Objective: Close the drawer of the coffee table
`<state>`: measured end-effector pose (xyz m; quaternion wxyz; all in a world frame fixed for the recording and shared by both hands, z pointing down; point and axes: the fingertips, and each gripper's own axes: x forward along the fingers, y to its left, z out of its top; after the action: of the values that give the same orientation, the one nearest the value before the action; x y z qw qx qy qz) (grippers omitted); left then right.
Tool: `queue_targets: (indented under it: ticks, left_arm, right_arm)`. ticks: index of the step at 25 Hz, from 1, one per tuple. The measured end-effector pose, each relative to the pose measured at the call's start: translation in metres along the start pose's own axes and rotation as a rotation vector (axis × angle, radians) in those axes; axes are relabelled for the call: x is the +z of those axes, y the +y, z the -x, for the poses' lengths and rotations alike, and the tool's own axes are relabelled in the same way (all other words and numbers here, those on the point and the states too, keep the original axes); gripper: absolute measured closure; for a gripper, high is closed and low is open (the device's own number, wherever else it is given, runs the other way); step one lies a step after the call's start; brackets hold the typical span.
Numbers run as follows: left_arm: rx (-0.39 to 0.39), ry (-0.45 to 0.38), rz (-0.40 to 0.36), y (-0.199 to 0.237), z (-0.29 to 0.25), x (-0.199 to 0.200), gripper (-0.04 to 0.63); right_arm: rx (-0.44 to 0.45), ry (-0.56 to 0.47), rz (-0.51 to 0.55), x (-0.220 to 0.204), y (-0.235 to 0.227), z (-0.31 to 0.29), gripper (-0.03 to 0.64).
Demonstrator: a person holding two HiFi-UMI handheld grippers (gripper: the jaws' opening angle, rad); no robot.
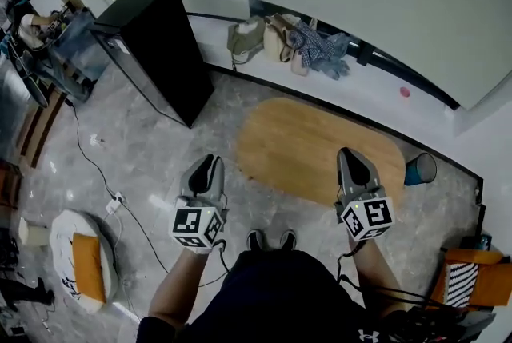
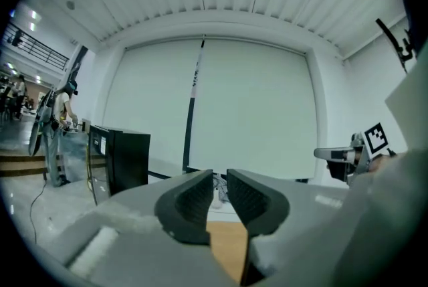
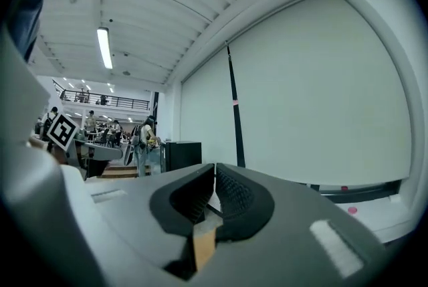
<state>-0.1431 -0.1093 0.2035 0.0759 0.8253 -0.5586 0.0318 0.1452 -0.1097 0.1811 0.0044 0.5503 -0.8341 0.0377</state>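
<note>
The coffee table [image 1: 320, 145] is an oval wooden top on the grey floor, right in front of the person's shoes. No drawer shows from above. My left gripper [image 1: 210, 161] is held up at the left of the table's near end, pointing roughly level. Its jaws stand a narrow gap apart with nothing between them [image 2: 219, 182]. My right gripper [image 1: 350, 153] hangs over the table's near right part, and its tips [image 3: 215, 175] are shut together on nothing. A strip of the wooden top [image 2: 224, 245] shows below each pair of jaws.
A black cabinet [image 1: 156, 45] stands at the back left. Bags and clothes [image 1: 292, 41] lie along the far wall. A blue cup [image 1: 420, 168] sits by the table's right end, a cable with a power strip [image 1: 112, 201] crosses the floor at left, and an orange seat [image 1: 472, 277] is at right.
</note>
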Motion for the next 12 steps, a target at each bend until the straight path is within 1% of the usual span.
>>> queue_targets:
  ticks: [3, 6, 10, 12]
  left_arm:
    - [0.016, -0.054, -0.008, 0.0, 0.004, 0.022, 0.523]
    - [0.016, -0.103, -0.03, -0.004, 0.004, 0.045, 0.525]
    - [0.031, -0.158, -0.057, -0.001, 0.007, 0.073, 0.525]
    - [0.042, -0.17, -0.06, 0.004, 0.009, 0.082, 0.523]
  right_arm:
    - [-0.013, -0.037, 0.013, 0.016, 0.002, 0.003, 0.609]
    - [0.001, -0.08, 0.037, 0.032, 0.01, 0.003, 0.618]
    - [0.012, -0.092, 0.068, 0.045, 0.02, 0.002, 0.618]
    - [0.011, -0.098, 0.072, 0.05, 0.022, 0.003, 0.618]
